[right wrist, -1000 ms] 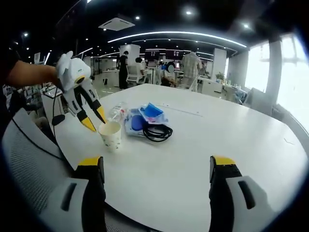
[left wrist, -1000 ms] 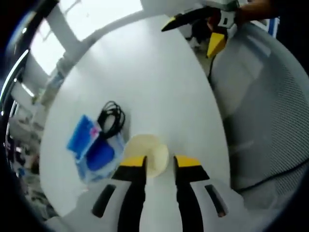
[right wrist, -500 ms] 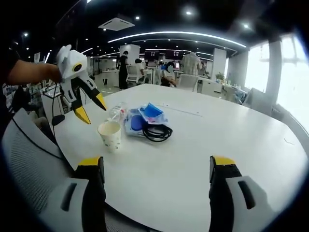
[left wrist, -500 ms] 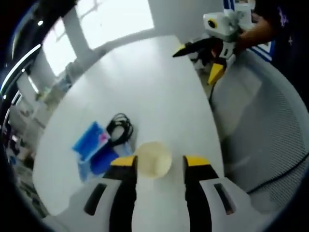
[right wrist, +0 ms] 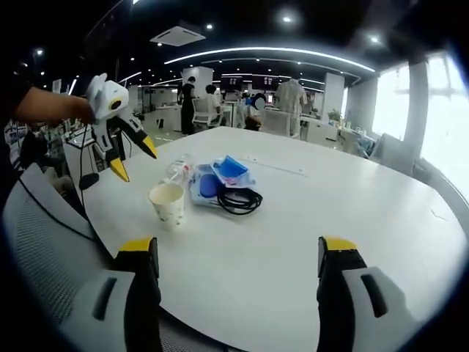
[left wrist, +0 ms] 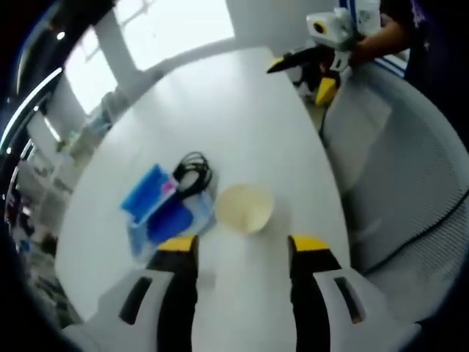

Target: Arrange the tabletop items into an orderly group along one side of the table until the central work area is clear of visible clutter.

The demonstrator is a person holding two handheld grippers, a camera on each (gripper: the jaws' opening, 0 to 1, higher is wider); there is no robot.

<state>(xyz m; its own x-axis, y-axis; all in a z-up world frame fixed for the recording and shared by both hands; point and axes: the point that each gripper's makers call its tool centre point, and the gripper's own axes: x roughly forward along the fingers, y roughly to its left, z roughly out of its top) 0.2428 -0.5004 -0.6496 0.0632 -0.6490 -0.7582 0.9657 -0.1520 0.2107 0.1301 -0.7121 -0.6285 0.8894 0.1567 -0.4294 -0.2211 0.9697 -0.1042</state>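
Paper cup [right wrist: 167,204]: light, crushable; pinch rim gently. L claw [left wrist: 242,249] above it, agape, empty; R claw [right wrist: 238,253] agape, empty.

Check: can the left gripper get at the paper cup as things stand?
Probably yes. The left gripper hangs open above the table beside the paper cup, nothing between them; the blue packets and black cable lie on the cup's other side.

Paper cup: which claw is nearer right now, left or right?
Left. The left claw hovers open just above and beside the paper cup, not touching it. The right claw hangs open near the table's edge, well short of the cup.
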